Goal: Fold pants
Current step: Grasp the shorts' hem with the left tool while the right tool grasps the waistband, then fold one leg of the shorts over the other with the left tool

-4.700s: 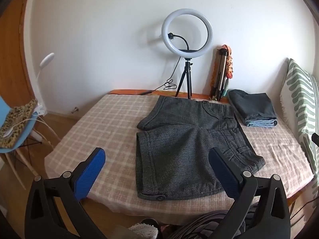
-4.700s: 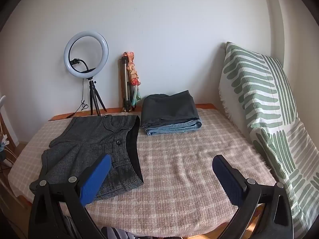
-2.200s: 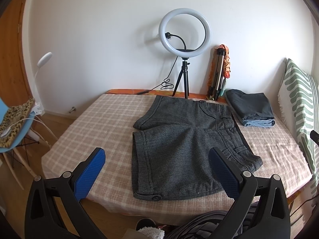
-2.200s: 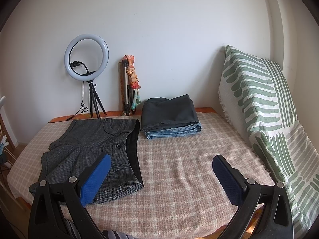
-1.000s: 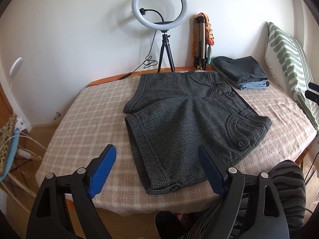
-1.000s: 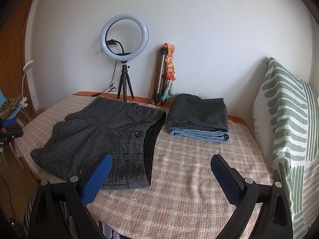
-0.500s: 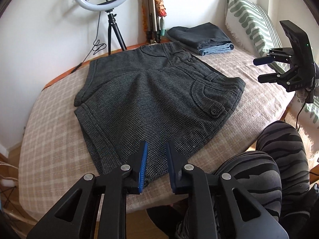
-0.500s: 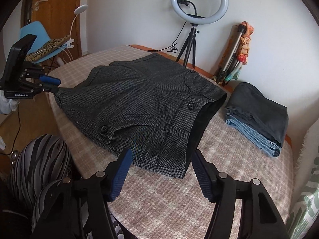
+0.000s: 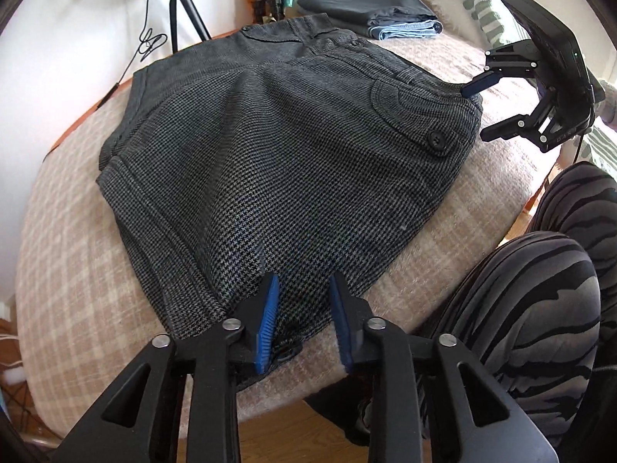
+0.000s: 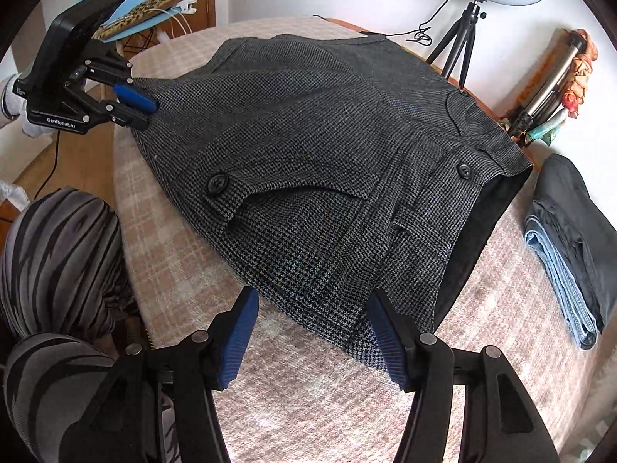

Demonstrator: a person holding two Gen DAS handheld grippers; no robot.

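Observation:
Dark grey houndstooth shorts (image 9: 293, 146) lie spread on the checked tablecloth (image 9: 69, 231), folded lengthwise, and also show in the right wrist view (image 10: 327, 162). My left gripper (image 9: 302, 301) is partly open with its blue pads around the near leg hem; in the right wrist view (image 10: 137, 106) its pads straddle that hem corner. My right gripper (image 10: 308, 324) is open at the near waistband corner; in the left wrist view (image 9: 472, 112) one pad rests over the waistband edge.
Folded jeans and dark trousers (image 10: 570, 239) are stacked at the table's far right. A ring light on a tripod (image 10: 474, 0) and a folded tripod (image 10: 547, 88) stand by the wall. The person's striped legs (image 9: 540, 308) are at the table's front edge. A blue chair (image 10: 127, 4) stands on the left.
Both grippers came down and forward to the shorts. The left jaws narrowed from wide open onto the leg hem. The right jaws narrowed somewhat and reached the waistband corner.

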